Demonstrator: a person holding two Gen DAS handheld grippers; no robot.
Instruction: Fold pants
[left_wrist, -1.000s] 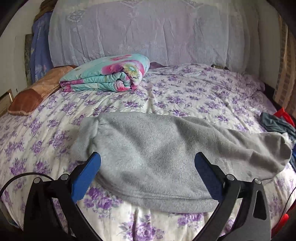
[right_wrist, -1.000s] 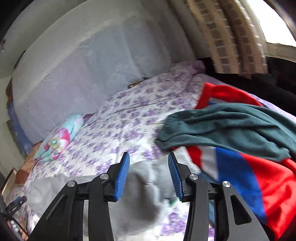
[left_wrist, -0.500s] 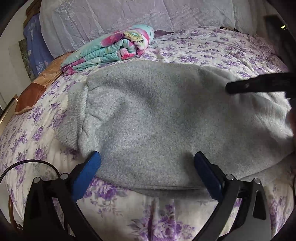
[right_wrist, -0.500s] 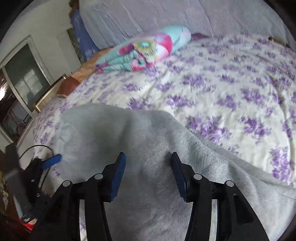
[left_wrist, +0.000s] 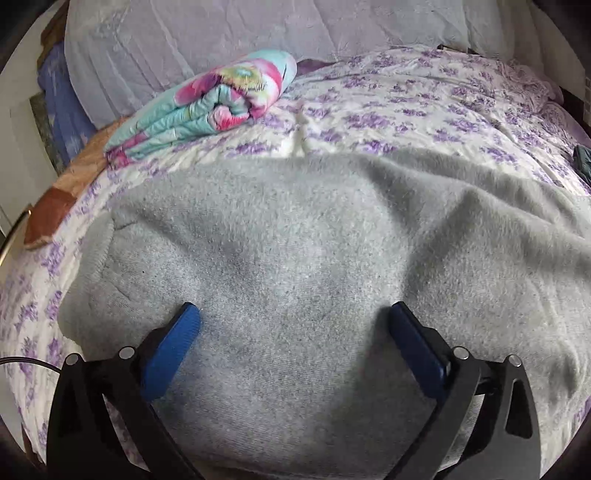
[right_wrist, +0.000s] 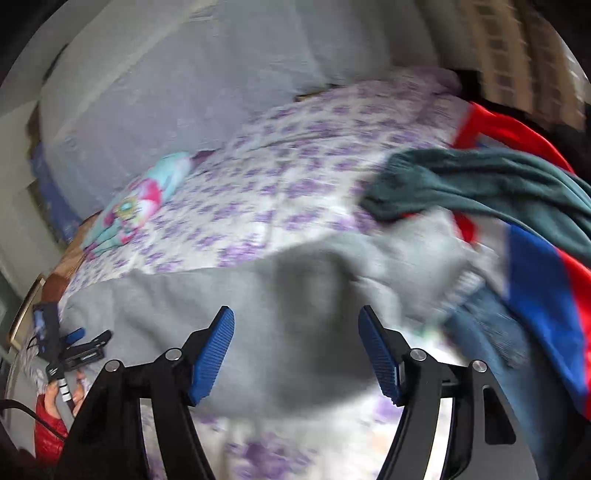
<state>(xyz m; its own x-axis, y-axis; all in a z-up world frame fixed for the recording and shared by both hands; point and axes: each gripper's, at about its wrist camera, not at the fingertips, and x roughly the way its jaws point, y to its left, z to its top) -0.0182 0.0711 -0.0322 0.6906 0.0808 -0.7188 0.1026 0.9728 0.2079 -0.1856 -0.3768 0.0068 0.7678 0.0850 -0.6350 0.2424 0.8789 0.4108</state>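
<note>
Lying across the near part of the bed (left_wrist: 406, 110), the grey pants (left_wrist: 295, 258) are of a soft, fuzzy fleece with a fine knitted grain, and they spread wide with low rounded folds; a ribbed band closes the end at the left side. The left tool (left_wrist: 295, 332) hangs just over this fabric with its jaws wide apart and nothing between them; its fingers (left_wrist: 173, 350) are black with blue ridged pads. The right tool (right_wrist: 297, 339) is also open and empty, over the same grey cloth, which here looks blurred. The bed sheet is cream with small purple flowers and looks a little wrinkled. Near the headboard lies a folded quilt (left_wrist: 207, 107), turquoise with pink flowers, puffy and rolled at its edge. In the right wrist view, a dark green garment (right_wrist: 480, 188) with a ribbed cuff lies over a shiny red, white and blue cloth (right_wrist: 535, 280), close to the far end of the pants. I cannot read any label or writing on these things.
</note>
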